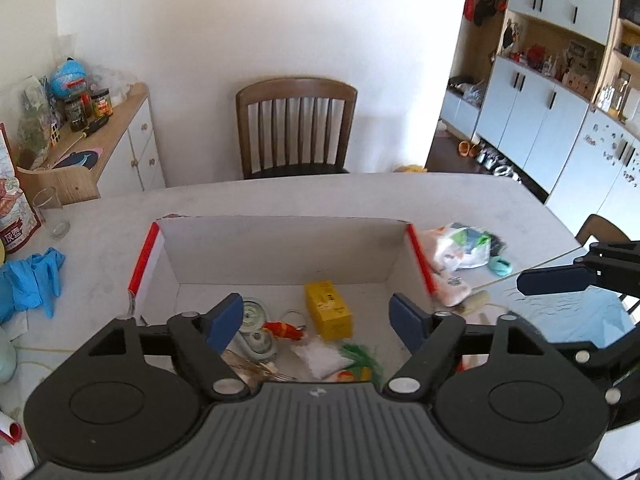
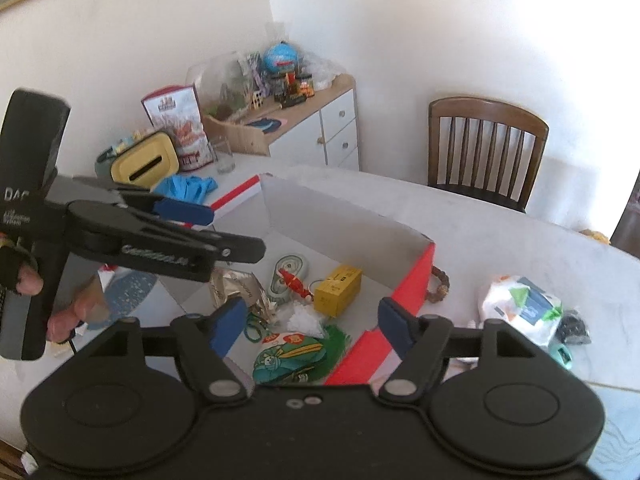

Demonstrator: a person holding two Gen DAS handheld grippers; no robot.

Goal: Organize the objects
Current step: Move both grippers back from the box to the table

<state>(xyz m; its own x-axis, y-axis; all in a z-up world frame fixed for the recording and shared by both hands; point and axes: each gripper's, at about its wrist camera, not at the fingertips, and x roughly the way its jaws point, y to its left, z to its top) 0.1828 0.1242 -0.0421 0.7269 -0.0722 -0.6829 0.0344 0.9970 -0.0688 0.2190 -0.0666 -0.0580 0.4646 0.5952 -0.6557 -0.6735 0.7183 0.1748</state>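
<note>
Gloves [image 1: 34, 280]: blue, crumpled on the table [image 1: 280, 196], left of the box
Glass [image 1: 52, 214]: upright, beyond the gloves
Box [image 1: 280, 248]: open, white inside, red edges, mid-table
Box contents: round grey-green item [image 1: 256, 330] at left, red toy [image 1: 284, 329] beside it, yellow carton [image 1: 329, 310] in the middle, white pouch [image 1: 322, 356] and green packet [image 2: 290, 358] nearer the cameras
Left gripper [image 1: 316, 322]: above the near side of the box, fingers wide apart, nothing between them
Right gripper [image 2: 314, 326]: over the box's near right corner, fingers wide apart, holding nothing
Bag [image 2: 520, 306]: crumpled plastic, on the table right of the box, dark items just beside it
Chair [image 1: 296, 128]: wooden, at the far side
</note>
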